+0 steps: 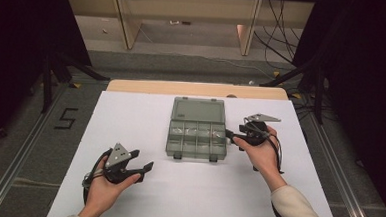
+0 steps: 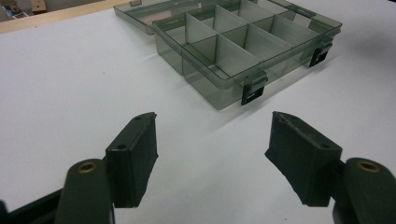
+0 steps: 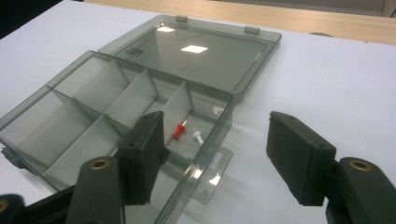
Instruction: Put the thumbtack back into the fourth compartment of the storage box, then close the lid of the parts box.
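Holding pushpins [image 3: 187, 132]: compartment box [image 3: 70, 100].

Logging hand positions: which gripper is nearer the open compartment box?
Right. The right gripper sits at the compartment box's right edge; the left gripper rests apart, ahead of its front-left corner.

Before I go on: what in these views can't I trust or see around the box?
- Right gripper view: the box near corner sits behind the left pad; whether more lies beside the red pin and white pin is hidden.
- High view: pins too small; compartments show only glare on the box.
- Left gripper view: the lid is cut off by the top edge.
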A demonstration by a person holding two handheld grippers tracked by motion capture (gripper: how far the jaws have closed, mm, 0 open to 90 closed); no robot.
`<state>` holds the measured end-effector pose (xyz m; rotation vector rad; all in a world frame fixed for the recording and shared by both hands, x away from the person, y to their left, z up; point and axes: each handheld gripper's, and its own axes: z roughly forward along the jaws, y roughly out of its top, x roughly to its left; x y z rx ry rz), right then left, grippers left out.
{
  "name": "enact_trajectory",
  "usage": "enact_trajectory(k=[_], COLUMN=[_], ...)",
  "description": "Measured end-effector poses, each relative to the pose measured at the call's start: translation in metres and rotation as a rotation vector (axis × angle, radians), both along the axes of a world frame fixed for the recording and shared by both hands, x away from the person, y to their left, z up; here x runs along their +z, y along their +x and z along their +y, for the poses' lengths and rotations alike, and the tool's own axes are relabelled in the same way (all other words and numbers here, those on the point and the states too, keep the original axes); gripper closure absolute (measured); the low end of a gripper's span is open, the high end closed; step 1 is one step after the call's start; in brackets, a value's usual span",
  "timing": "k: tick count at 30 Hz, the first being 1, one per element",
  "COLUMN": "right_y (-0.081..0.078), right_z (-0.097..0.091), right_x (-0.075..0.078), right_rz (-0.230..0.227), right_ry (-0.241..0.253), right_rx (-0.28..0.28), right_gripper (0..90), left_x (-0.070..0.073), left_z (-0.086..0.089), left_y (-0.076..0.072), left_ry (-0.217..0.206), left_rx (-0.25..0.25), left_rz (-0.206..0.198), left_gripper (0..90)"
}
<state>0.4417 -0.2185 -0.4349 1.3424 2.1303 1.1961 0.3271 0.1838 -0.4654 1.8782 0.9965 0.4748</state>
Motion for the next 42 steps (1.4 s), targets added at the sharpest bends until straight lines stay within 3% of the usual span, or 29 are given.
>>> enact_trajectory(k=[7, 14, 17, 26, 27, 32, 33, 38, 41, 42], right_y=[-0.001, 0.000, 0.002, 0.003, 0.001, 0.001, 0.004, 0.017, 0.026, 0.030], right_z=[0.002, 0.001, 0.000, -0.005, -0.005, -0.006, -0.007, -0.005, -0.003, 0.000], right_x=[0.003, 0.003, 0.003, -0.001, 0.001, 0.001, 0.002, 0.004, 0.001, 0.001], right_rz=[0.015, 0.029, 0.021, 0.035, 0.059, 0.062, 0.067, 0.090, 0.095, 0.124], right_ry=[0.017, 0.002, 0.020, 0.006, 0.020, 0.025, 0.028, 0.035, 0.021, 0.027], right_rx=[-0.017, -0.012, -0.015, -0.029, -0.037, -0.054, -0.066, -0.094, -0.085, -0.108], right_gripper=[38.4, 38.2, 38.4, 39.9, 40.2, 42.2, 43.2, 45.4, 46.3, 47.7], left_x=[0.000, 0.000, 0.000, 0.001, 0.001, 0.003, 0.002, 0.003, 0.002, 0.001], left_z=[0.001, 0.000, 0.000, -0.003, -0.003, -0.004, -0.006, -0.009, -0.010, -0.010], left_y=[0.000, 0.000, 0.000, 0.000, 0.000, 0.001, 0.000, 0.003, 0.004, 0.005], left_ry=[-0.006, -0.002, -0.002, -0.005, -0.006, 0.006, -0.014, -0.008, -0.009, -0.013], left_rx=[-0.002, 0.006, 0.009, -0.010, -0.011, -0.031, -0.016, -0.020, -0.020, -0.027], left_rz=[0.001, -0.002, -0.003, -0.011, -0.011, -0.028, -0.013, -0.015, -0.009, -0.005], left_gripper=[32.2, 32.2, 32.3, 32.7, 32.7, 32.7, 32.7, 32.7, 32.7, 32.8])
